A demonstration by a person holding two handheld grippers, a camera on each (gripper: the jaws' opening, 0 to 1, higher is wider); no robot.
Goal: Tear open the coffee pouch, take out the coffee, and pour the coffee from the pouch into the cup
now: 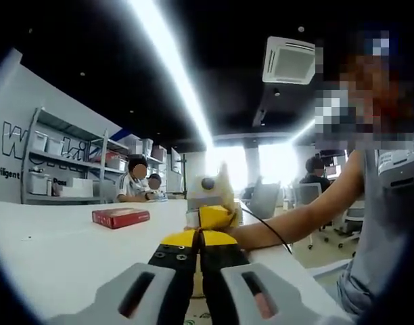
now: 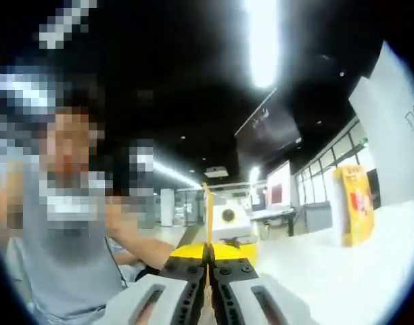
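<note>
A pale yellow coffee pouch (image 1: 224, 191) is held up above the white table (image 1: 51, 250) between both grippers. My left gripper (image 1: 199, 234), black jaws with yellow tips, is shut on its near edge. Facing it, my right gripper (image 1: 216, 217) pinches the pouch from the other side. In the right gripper view the pouch (image 2: 207, 206) shows edge-on as a thin yellow strip rising from my shut right gripper (image 2: 208, 253). The left gripper (image 2: 235, 250) sits just behind it.
A red box (image 1: 120, 217) lies on the table to the left. A tall yellow carton (image 2: 356, 203) stands on the table at the right. The person in a grey shirt (image 1: 386, 223) is close by. Shelving (image 1: 65, 162) and seated people (image 1: 136, 184) are behind.
</note>
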